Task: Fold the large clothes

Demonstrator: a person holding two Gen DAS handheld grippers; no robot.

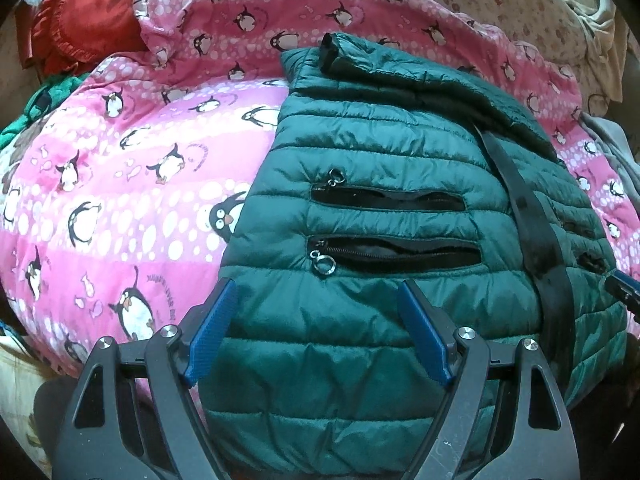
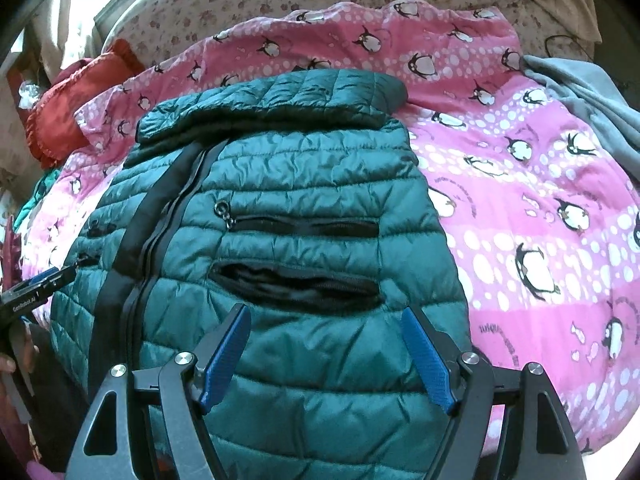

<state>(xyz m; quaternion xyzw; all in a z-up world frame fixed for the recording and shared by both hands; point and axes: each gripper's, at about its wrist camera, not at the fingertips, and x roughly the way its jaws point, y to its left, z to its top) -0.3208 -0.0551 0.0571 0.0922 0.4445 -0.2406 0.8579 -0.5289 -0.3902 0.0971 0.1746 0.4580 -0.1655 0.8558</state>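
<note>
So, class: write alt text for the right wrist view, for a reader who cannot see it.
A teal quilted puffer jacket with two open zip pockets lies on a pink penguin-print blanket. The right gripper hovers over its hem, blue-padded jaws open and empty.

Home bedroom — penguin quilt (image 1: 120, 200), red cushion (image 1: 100, 16)

The jacket (image 1: 380, 320) is dark green and quilted, and it fills the centre and lower part of both frames. It lies flat, front side up, with both sleeves folded across the top. The black centre zipper is closed; four pocket zippers are open.
</note>
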